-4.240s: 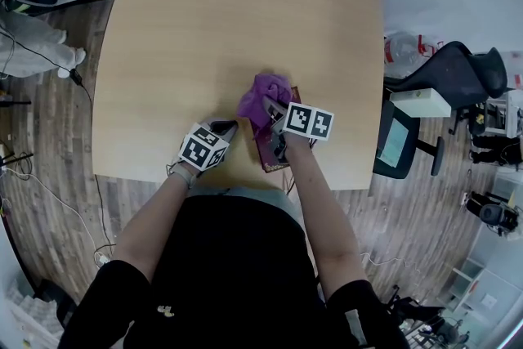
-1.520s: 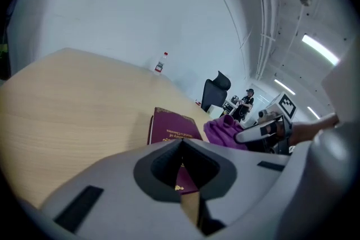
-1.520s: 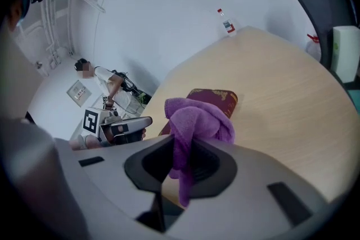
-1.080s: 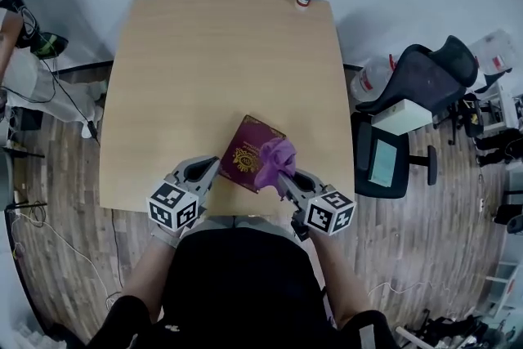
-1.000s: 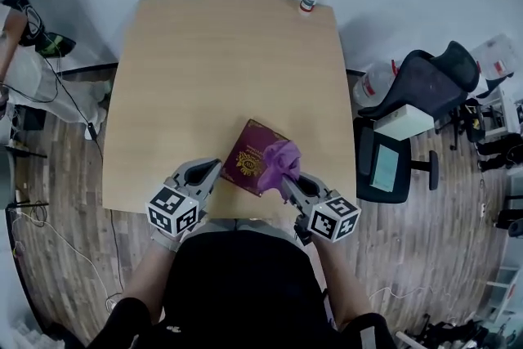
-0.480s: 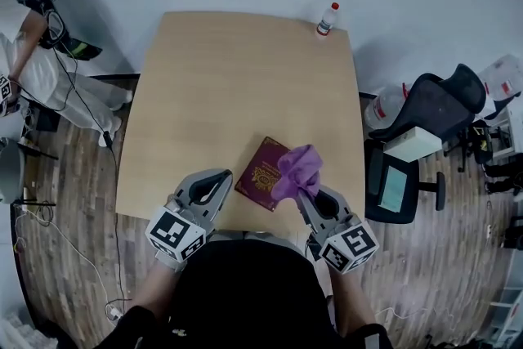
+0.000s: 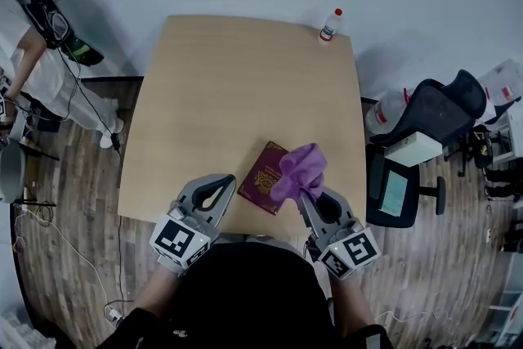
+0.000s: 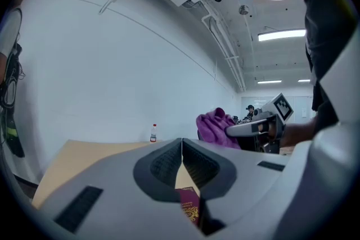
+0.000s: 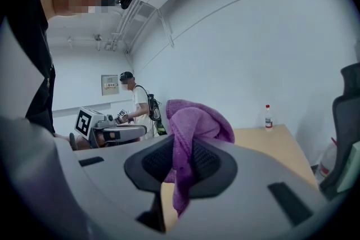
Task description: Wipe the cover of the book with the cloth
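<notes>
A dark red book with a gold emblem lies tilted on the wooden table, near its front edge. My right gripper is shut on a purple cloth, which is bunched over the book's right corner. In the right gripper view the cloth hangs from between the shut jaws of that gripper. My left gripper is shut and empty, just left of the book. In the left gripper view the book shows below the left gripper; the cloth is at right.
A small white bottle with a red cap stands at the table's far right corner. A black office chair and boxes are on the floor to the right. A person with cables stands at left.
Both grippers have drawn back toward the table's front edge. The cloth has come off the middle of the cover to the book's right corner. The left gripper has moved away from the book.
</notes>
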The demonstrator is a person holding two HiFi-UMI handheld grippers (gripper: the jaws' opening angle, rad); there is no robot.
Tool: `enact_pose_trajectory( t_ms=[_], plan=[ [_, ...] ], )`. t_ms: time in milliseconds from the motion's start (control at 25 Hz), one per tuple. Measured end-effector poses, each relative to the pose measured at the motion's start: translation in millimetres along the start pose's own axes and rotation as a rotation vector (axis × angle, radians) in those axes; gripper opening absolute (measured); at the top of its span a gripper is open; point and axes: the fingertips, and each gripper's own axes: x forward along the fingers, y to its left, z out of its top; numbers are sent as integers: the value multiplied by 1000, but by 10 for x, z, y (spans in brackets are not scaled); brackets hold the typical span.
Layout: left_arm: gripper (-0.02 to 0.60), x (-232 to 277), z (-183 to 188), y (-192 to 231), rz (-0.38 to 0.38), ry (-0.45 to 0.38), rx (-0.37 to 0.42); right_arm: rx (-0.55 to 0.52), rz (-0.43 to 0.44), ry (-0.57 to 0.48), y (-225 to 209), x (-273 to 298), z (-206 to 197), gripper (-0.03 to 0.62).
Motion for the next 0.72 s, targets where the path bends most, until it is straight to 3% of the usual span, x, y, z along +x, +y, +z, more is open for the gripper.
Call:
enact_pose_trajectory(
  t_ms=[240, 720],
  plan=[
    [20, 20, -65, 46, -1, 10, -18, -52, -9, 54, 40, 73, -114, 71],
    [20, 88, -128, 141, 13, 20, -50, -39, -21, 62, -64, 132, -153, 71]
  ],
)
